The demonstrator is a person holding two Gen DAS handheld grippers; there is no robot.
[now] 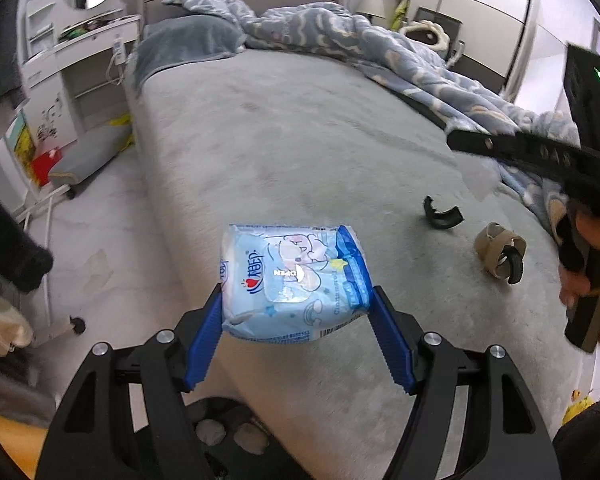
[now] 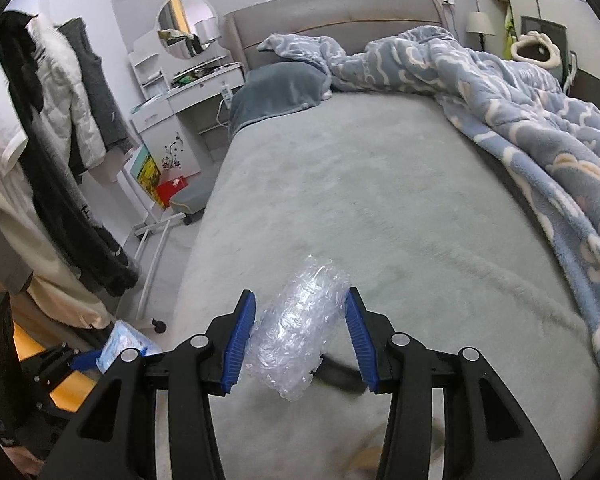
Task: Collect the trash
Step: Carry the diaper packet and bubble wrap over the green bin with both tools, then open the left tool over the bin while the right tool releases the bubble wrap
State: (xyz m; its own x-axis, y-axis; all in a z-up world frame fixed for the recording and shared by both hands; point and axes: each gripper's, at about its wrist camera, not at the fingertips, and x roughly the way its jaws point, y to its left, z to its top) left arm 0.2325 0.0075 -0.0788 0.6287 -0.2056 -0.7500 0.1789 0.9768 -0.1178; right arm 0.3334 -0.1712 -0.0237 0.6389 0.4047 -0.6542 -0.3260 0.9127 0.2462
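Blue wipes pack [image 1: 294, 282] clamped in left gripper [image 1: 298, 312], bubble wrap [image 2: 298, 330] clamped in right gripper [image 2: 300, 330]; carrying step, next needs a bin, none visible.

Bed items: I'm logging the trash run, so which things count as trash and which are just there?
Trash: blue tissue pack; clear bubble wrap wad; brown cardboard roll; curved black plastic scrap.
Just there: blue cloud-print blanket; grey pillow.

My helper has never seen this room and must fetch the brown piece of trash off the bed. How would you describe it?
Start at the grey bed and go to its near end, beside the blue cloud-print duvet. Two scraps lie there: a curved black plastic piece and a cardboard tape core. Yours is the tan cardboard ring, unravelling, with black tape at one edge.
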